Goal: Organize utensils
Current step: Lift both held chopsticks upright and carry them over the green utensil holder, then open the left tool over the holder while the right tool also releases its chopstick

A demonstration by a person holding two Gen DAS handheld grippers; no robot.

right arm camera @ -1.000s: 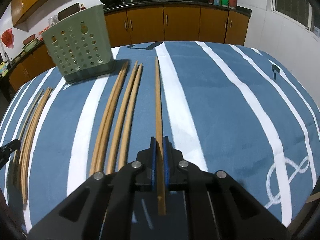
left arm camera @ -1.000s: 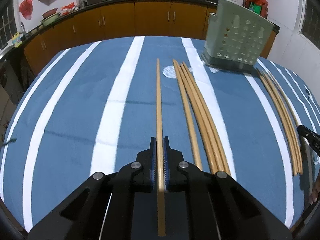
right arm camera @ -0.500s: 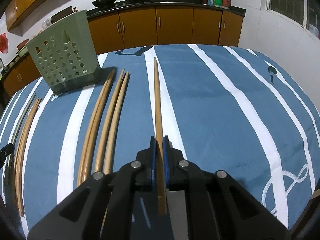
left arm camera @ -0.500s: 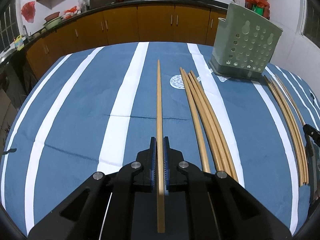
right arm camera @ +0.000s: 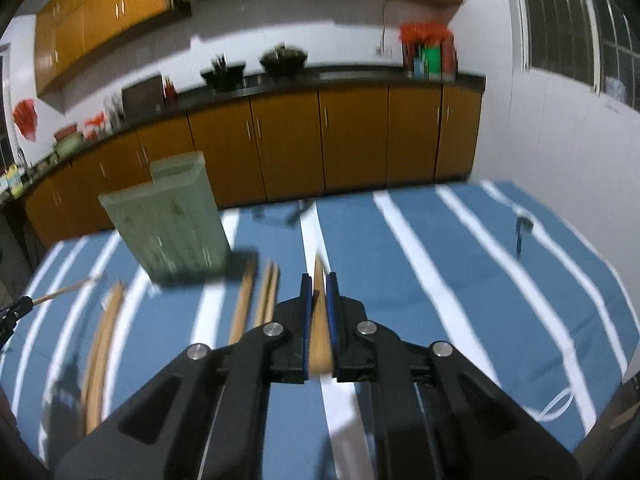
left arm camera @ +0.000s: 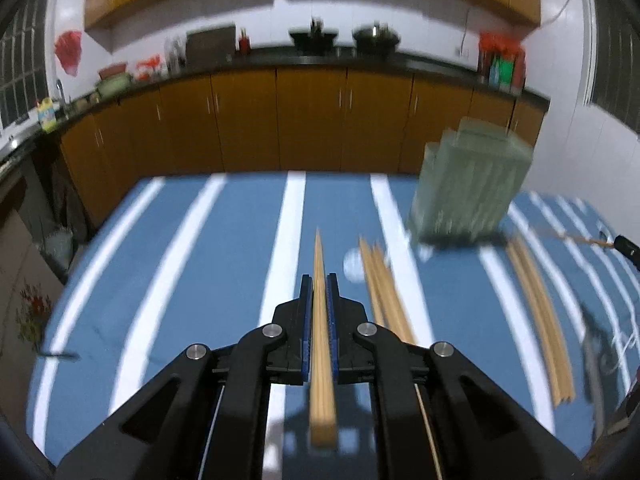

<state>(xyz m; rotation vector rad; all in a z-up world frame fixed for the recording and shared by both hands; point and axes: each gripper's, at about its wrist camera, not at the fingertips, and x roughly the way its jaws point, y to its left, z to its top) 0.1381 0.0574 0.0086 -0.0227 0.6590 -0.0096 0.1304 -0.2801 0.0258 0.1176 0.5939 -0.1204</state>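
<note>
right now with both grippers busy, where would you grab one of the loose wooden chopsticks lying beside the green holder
Take a loose wooden chopstick near its thick near end, coming from above with the jaws straddling its width. The sticks lie flat and lengthwise on the blue striped tablecloth, tips toward the green perforated plastic holder, and they touch each other, so pick an outer stick. The frames are blurred, so the exact gaps are unclear.
</note>
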